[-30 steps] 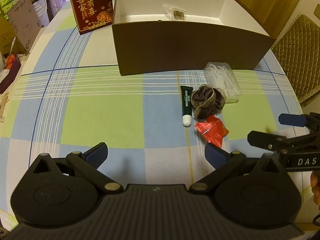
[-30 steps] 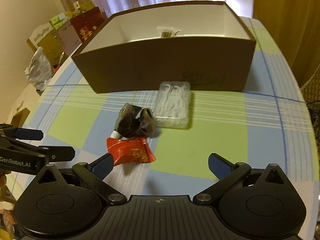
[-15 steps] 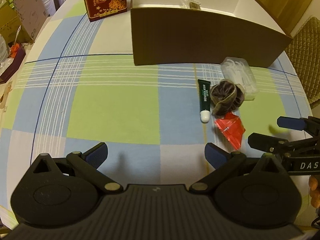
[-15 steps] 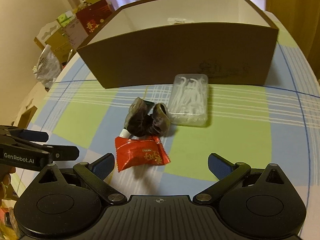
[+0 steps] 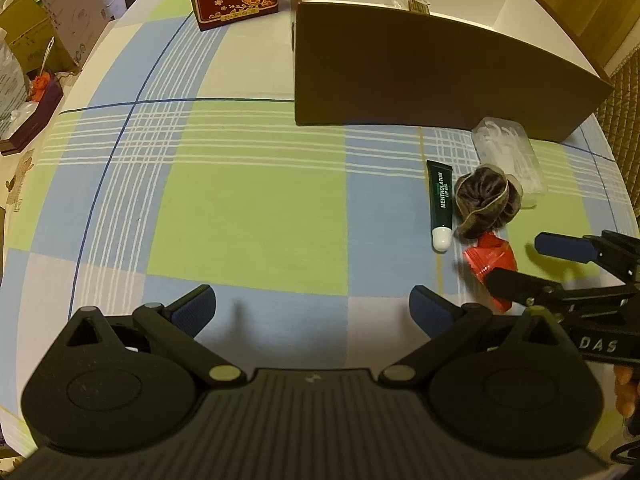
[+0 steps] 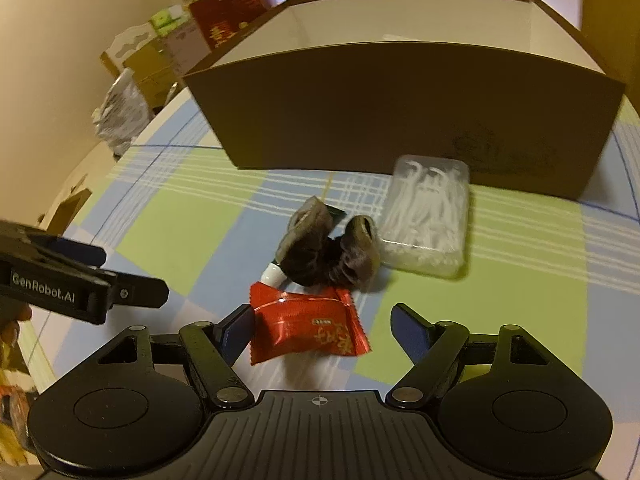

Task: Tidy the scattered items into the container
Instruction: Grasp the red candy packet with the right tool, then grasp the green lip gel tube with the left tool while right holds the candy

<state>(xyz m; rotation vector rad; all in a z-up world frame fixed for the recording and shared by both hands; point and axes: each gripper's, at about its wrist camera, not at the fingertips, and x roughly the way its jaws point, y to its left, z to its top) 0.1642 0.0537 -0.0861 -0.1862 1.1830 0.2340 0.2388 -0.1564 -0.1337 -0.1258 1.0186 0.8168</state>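
"MENTHOLATUM" (green tube (image 5: 440, 201))

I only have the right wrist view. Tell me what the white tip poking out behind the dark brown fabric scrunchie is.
Observer: It is the white cap of a dark green lip-gel tube, lying flat just left of the dark brown fabric scrunchie.
Operator: Report how the left gripper stands.
Observer: Its jaws are wide open with nothing between them, over the bare checked tablecloth, well left of the items.
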